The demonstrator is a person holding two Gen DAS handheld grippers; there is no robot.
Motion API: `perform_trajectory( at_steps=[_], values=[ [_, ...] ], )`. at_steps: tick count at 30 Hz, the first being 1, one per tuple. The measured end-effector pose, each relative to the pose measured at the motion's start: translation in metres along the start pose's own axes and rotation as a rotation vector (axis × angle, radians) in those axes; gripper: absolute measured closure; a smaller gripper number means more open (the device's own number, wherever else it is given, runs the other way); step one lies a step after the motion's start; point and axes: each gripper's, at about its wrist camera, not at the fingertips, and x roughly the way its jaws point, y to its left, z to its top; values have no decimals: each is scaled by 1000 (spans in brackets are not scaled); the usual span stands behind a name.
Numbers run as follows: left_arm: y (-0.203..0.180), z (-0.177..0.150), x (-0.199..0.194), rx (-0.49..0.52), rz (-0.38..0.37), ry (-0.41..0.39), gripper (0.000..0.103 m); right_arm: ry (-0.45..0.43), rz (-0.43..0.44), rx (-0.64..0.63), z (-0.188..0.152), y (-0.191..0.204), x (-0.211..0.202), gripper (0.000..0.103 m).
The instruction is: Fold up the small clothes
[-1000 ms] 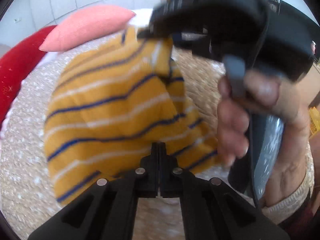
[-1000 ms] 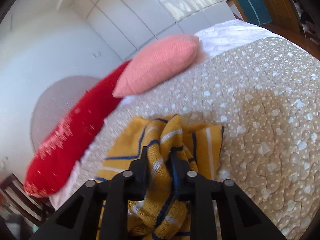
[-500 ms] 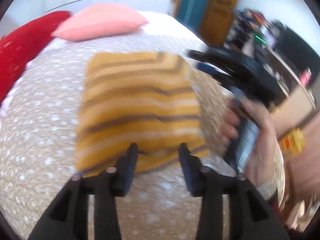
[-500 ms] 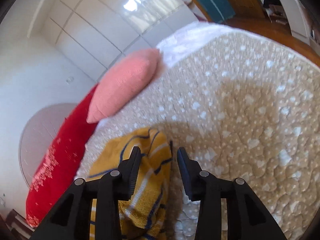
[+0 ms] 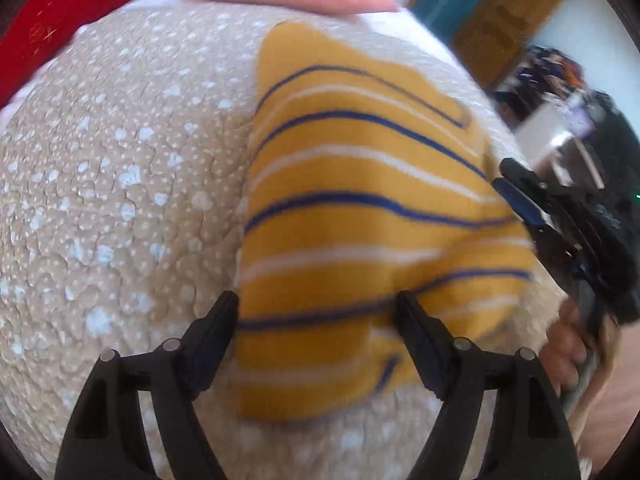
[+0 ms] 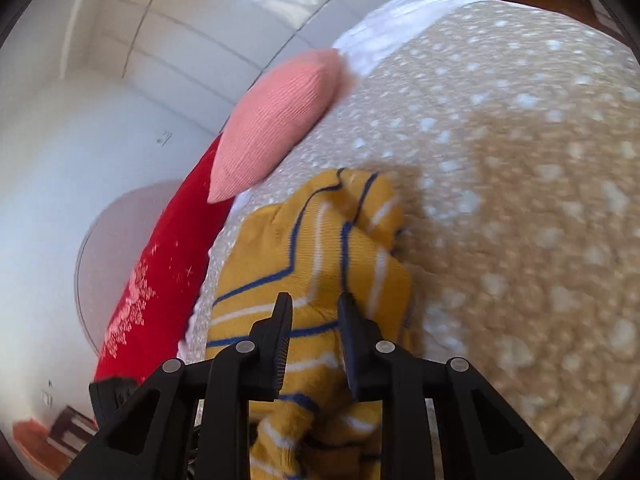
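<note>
A mustard-yellow knit garment (image 5: 360, 200) with blue and white stripes lies folded into a rough rectangle on the beige speckled bedspread (image 5: 120, 180). My left gripper (image 5: 316, 304) hovers over its near edge. Its jaws are opening wide and the cloth lies loose beneath them, not pinched. In the right wrist view the garment's end (image 6: 320, 240) is bunched up. My right gripper (image 6: 314, 308) has a fold of it in the gap while its jaws are closing; the pads do not visibly press it. A person's hand (image 5: 568, 340) holds the right gripper at the garment's right edge.
A pink pillow (image 6: 276, 120) and a red cushion (image 6: 160, 272) lie at the head of the bed against a white wall. Bare bedspread (image 6: 520, 200) stretches to the right of the garment. A wooden door (image 5: 508, 12) and cluttered furniture stand beyond the bed.
My left gripper let go of the garment and spread wide as it shifted along the near edge. The lifted cloth dropped flat. My right gripper released the fold, then came back around it.
</note>
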Motion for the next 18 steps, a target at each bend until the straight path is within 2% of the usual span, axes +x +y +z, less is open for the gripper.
perform_trajectory(
  at_steps=[1, 2, 3, 7, 9, 11, 12, 14, 15, 16, 17, 18],
  values=[
    [4, -1, -8, 0, -25, -16, 24, -28, -88, -25, -2, 4, -14, 62],
    [9, -1, -16, -1, -45, -36, 24, -55, -148, -56, -4, 6, -25, 57],
    [13, -1, -24, -9, -56, -53, 23, -68, -163, -73, -5, 8, -31, 50],
    [41, 19, -30, -81, -98, -103, 17, -84, -113, -69, -18, -4, -41, 28],
    [52, 30, -21, -113, -127, -98, 13, -93, -87, -59, -21, -8, -28, 25],
    [60, 47, 2, -115, -179, -54, 12, -69, -50, -27, -22, -9, -5, 24],
    [54, 57, 15, -102, -214, -22, 10, -49, 9, 9, -22, -14, 10, 24],
    [52, 59, 35, -78, -230, 32, 6, -49, 47, 17, -20, -15, 22, 24],
    [47, 62, 40, -50, -208, 27, 4, -37, 54, -3, -19, -12, 26, 31],
    [36, 62, 41, 6, -176, 24, 4, 6, 112, -16, -17, -9, 31, 55],
    [29, 63, 40, 45, -178, 31, 12, 35, 152, -6, -17, -8, 34, 56],
    [19, 64, 34, 77, -203, 44, 30, 42, 187, 12, -17, -8, 35, 58]
  ],
)
